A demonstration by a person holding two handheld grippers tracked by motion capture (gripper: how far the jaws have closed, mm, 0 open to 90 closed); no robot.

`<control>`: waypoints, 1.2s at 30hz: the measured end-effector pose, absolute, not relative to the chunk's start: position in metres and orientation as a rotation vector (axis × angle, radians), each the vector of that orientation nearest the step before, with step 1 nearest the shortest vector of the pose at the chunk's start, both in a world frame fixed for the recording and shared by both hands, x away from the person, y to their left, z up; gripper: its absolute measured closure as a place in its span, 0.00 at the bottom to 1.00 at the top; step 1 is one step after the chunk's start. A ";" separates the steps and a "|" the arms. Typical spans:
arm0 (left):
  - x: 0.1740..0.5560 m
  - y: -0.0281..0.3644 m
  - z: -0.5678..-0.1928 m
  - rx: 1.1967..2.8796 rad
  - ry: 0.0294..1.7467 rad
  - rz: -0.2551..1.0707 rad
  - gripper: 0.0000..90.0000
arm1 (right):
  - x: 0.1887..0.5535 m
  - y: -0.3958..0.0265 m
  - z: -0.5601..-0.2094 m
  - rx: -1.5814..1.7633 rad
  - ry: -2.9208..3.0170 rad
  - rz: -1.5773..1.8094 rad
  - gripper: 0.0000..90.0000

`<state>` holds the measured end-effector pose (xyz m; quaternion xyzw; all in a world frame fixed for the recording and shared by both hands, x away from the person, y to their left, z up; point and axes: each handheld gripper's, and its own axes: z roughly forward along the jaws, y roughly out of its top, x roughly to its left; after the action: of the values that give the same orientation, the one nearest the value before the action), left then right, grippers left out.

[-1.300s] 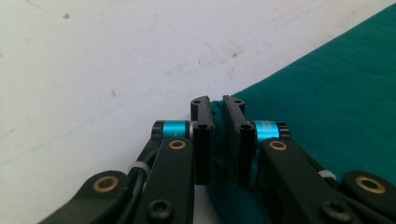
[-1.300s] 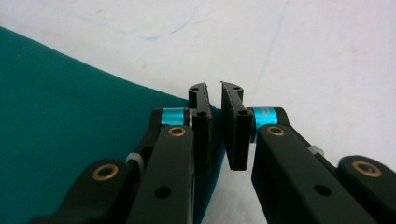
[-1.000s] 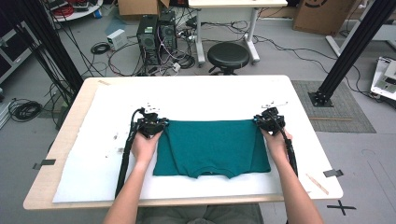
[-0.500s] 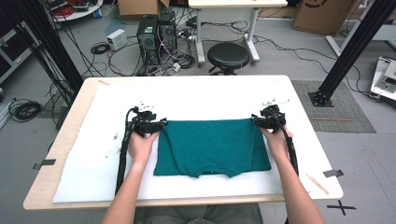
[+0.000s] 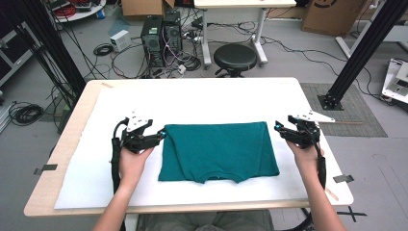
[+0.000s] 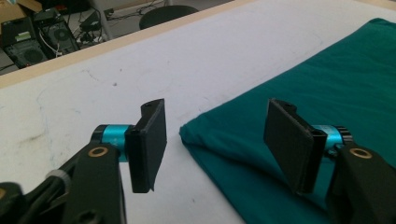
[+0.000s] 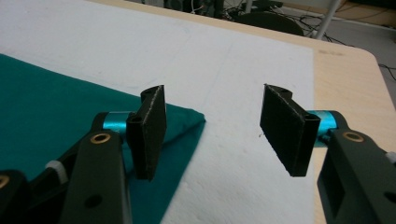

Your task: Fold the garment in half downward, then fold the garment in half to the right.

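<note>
On the worktop [image 5: 202, 98], mid-near on its white cover, lies a folded teal T-shirt [image 5: 219, 151], neckline toward the near edge. Left claw [image 5: 161, 135] at the shirt's far-left corner, jaws spread wide w/ nothing between them; in the left gripper view [image 6: 215, 140] the corner sits just past the gap, shirt's right part cut off by the frame. Right claw [image 5: 279, 128] just beside the far-right corner, jaws also apart & empty [image 7: 212, 133]. Both hands partly hidden under the grippers. Beyond the worktop: black stool [image 5: 235, 57], PC towers [image 5: 161, 33], details blurry.
</note>
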<state>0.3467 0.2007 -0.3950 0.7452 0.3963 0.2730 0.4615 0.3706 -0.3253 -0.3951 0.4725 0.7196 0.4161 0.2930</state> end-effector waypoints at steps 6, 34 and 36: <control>0.337 0.215 -0.397 1.806 0.966 0.680 0.40 | 0.365 -0.338 -0.396 1.291 1.889 1.124 0.46; 0.290 0.225 -0.417 1.809 0.994 0.458 0.37 | 0.371 -0.358 -0.377 1.163 1.922 1.201 0.44; 0.286 0.223 -0.423 1.826 1.022 0.433 0.37 | 0.373 -0.357 -0.377 1.162 1.931 1.193 0.44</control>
<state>0.2856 0.2233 -0.4233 0.7491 0.4191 0.1775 0.4814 0.3728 -0.3572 -0.3767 0.4359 0.7245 0.4474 0.2916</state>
